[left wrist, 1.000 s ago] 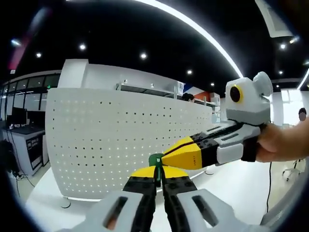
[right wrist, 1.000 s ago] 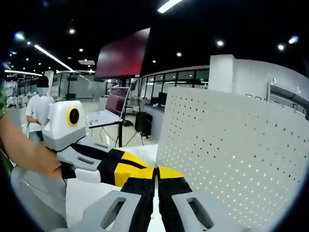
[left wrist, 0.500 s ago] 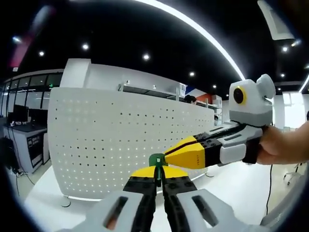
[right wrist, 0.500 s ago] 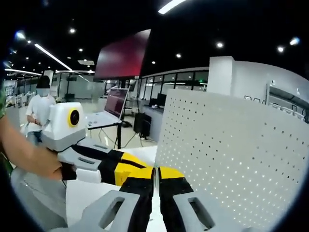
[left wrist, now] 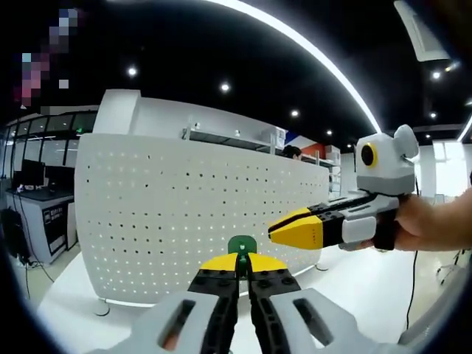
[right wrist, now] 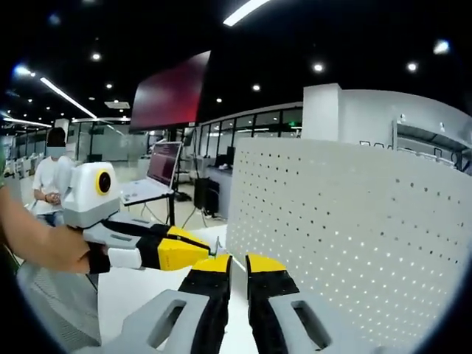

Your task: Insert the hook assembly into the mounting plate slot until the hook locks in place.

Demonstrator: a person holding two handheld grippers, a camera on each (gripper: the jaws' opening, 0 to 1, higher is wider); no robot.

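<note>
A large white perforated curved metal mounting plate [left wrist: 184, 214] stands upright on the white tabletop [left wrist: 369, 287], filling the left gripper view from 9 to 2 o'clock. The left gripper [left wrist: 242, 267] has its jaws closed on a small green hook assembly [left wrist: 241, 245] just before the plate. The right gripper [right wrist: 237, 265], jaws slightly parted and empty, shows at 3 o'clock.

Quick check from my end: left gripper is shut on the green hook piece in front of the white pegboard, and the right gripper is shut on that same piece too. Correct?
Not quite. The left gripper is shut on the green hook piece in front of the white pegboard, but the right gripper is not on it. The left gripper view shows its tips apart from the piece, and the right gripper view shows its jaws parted, with nothing between them.
</note>
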